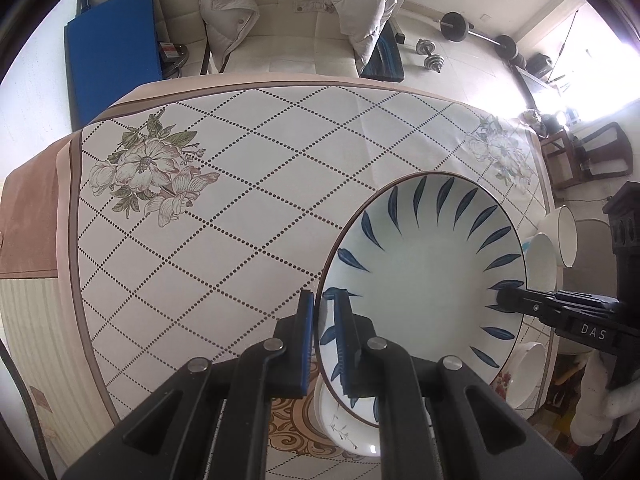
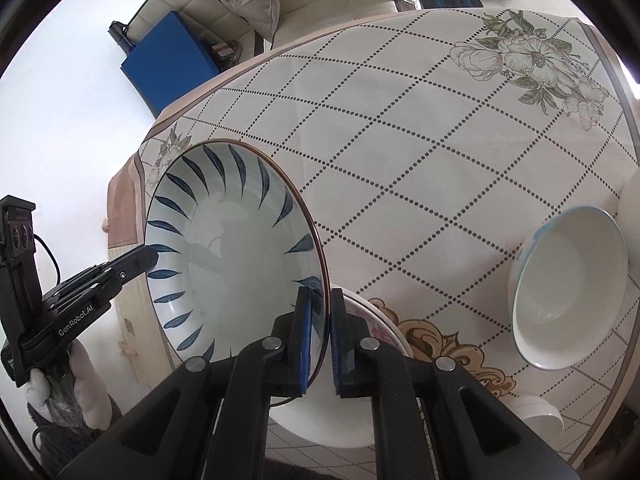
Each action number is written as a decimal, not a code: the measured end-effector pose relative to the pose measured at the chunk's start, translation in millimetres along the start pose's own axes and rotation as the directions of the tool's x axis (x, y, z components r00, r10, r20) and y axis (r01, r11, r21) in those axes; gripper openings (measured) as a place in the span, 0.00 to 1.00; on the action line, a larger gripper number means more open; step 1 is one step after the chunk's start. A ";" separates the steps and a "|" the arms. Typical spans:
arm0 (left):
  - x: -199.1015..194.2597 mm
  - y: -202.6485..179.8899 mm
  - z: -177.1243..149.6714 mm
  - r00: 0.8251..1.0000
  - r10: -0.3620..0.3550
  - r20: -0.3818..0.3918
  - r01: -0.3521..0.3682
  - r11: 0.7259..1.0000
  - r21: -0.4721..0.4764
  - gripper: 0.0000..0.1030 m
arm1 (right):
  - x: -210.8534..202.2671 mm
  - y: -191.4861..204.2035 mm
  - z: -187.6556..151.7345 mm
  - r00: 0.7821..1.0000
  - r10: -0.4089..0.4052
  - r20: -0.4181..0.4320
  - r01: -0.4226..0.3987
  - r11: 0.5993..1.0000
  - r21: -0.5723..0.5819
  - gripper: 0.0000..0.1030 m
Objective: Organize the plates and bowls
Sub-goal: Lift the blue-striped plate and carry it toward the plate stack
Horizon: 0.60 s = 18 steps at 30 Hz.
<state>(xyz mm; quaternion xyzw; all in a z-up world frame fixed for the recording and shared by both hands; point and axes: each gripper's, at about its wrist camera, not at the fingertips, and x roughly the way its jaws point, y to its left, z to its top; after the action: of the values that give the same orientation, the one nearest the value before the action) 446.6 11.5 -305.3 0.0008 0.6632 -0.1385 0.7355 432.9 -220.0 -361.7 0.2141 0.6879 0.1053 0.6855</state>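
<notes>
A large white bowl with blue leaf strokes (image 1: 424,276) (image 2: 232,256) is held in the air over the table, tilted. My left gripper (image 1: 323,308) is shut on its left rim. My right gripper (image 2: 321,308) is shut on its opposite rim; its fingers also show in the left wrist view (image 1: 516,300), and the left gripper's fingers show in the right wrist view (image 2: 132,264). Under the bowl lies a white plate with a flower print (image 1: 340,428) (image 2: 372,316).
The table (image 1: 224,216) has a diamond-patterned cloth with flower prints. White bowls (image 1: 560,236) (image 2: 568,284) stand on the right, another white dish (image 1: 524,376) (image 2: 536,404) near the edge. A chair with a white jacket (image 1: 296,4) stands behind the table.
</notes>
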 end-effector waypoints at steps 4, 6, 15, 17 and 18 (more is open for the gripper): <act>-7.5 -12.6 -16.8 1.000 -0.005 0.013 0.005 1.000 0.004 0.08 | -13.1 -8.2 -22.9 1.000 0.006 0.007 -0.006 1.000 0.004 0.09; -10.7 -17.0 -24.5 1.000 -0.006 0.016 0.006 1.000 0.004 0.08 | -19.1 -11.6 -34.4 1.000 0.009 0.011 -0.009 1.000 0.001 0.09; -10.6 -31.4 -60.5 1.000 0.009 0.010 -0.009 1.000 0.017 0.08 | -26.4 -20.3 -74.0 1.000 -0.003 -0.002 0.002 1.000 -0.018 0.09; -8.3 -33.2 -68.2 1.000 0.011 0.009 -0.011 1.000 0.021 0.08 | -24.0 -24.0 -81.4 1.000 -0.004 -0.007 0.003 1.000 -0.014 0.10; -6.9 -34.2 -71.8 1.000 0.012 0.008 -0.013 1.000 0.024 0.08 | -21.9 -25.0 -83.8 1.000 -0.002 -0.010 0.001 1.000 -0.015 0.10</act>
<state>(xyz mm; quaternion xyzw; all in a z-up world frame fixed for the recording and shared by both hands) 369.0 -6.7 -301.0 0.0131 0.6585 -0.1418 0.7390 345.6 -239.3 -349.9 0.2080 0.6906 0.1109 0.6837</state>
